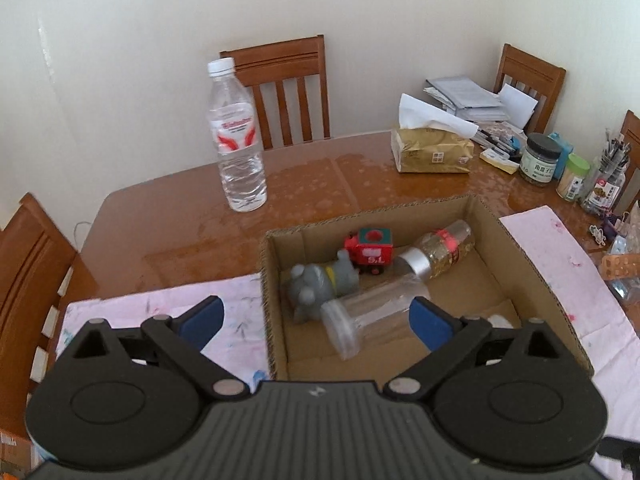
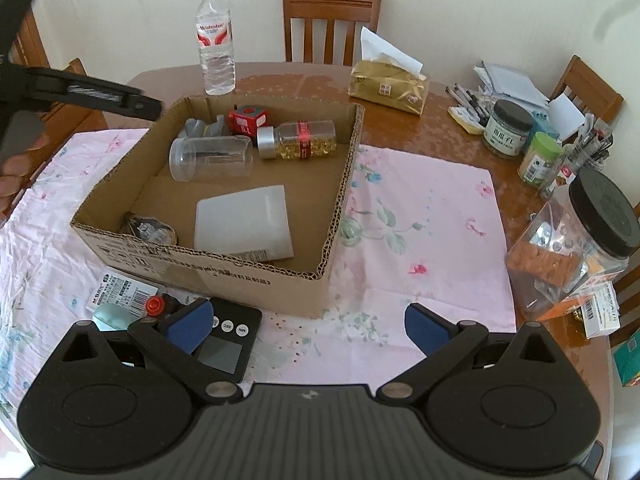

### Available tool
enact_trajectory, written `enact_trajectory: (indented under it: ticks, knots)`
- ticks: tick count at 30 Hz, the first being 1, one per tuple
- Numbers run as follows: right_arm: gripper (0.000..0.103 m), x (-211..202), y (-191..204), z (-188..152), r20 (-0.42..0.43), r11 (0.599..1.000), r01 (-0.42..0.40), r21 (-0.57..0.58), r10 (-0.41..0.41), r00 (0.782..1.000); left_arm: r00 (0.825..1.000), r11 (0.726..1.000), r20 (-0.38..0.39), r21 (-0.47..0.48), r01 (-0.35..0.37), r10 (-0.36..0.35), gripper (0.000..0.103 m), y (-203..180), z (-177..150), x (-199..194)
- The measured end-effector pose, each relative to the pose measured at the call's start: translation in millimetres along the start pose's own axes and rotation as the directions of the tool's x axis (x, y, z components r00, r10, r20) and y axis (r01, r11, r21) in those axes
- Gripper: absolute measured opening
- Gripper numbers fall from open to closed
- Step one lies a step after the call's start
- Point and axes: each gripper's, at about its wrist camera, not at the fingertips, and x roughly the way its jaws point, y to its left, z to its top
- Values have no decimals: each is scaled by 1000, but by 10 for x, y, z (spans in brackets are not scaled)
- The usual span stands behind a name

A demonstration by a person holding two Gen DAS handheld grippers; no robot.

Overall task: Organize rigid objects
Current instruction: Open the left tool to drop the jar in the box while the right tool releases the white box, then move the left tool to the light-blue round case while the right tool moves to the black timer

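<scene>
At the far left of the right wrist view, the black left gripper juts in over the box's left wall; only part of it shows and its fingertips cannot be made out there. In its own view, the left gripper has its blue-padded jaws spread wide, with nothing pressed between them, above the near-left corner of the open brown cardboard box. The box sits on a pink floral cloth over a glossy wooden table.

Inside the box, toward its far side, lie a grey rubber animal toy, its shape hard to read, a small red toy train block, a clear empty plastic jar on its side, and a silver-capped bottle of yellow capsules. Nearer the front wall lie a white flat pouch and a crumpled shiny packet, which is half hidden by the wall.

Outside the box's front, partly behind the right gripper's left finger, lie a black digital scale, a white printed label, and a small red-capped object too covered to identify.

The right gripper is likewise wide and empty, over the cloth. At right, a black-lidded clear plastic jar is partly cut off.
</scene>
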Motion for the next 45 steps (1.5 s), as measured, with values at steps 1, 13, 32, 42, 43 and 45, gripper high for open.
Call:
enact_trajectory:
  ticks: [1, 13, 32, 42, 43, 45]
  knots:
    - [103, 21, -1, -3, -6, 1000, 2, 0, -2, 1000, 1000, 1000, -2, -6, -5, 5, 99, 27, -32, -40]
    - [103, 406, 32, -128, -78, 999, -13, 42, 16, 997, 999, 994, -30, -96, -48, 46, 101, 278, -649, -463]
    - [103, 943, 447, -169, -133, 999, -4, 37, 9, 991, 989, 976, -120, -189, -104, 82, 101, 504, -1261, -573]
    - [103, 1032, 527, -213, -139, 1000, 29, 0, -29, 990, 989, 981, -137, -179, -74, 50, 101, 472, -1300, -542]
    - [103, 1020, 508, -240, -134, 999, 32, -2, -32, 990, 989, 983, -141, -173, -68, 43, 101, 447, -1305, -530]
    - [103, 1001, 445, -276, -129, 999, 38, 4, -37, 991, 988, 985, -150, -163, -52, 28, 101, 394, -1316, -501]
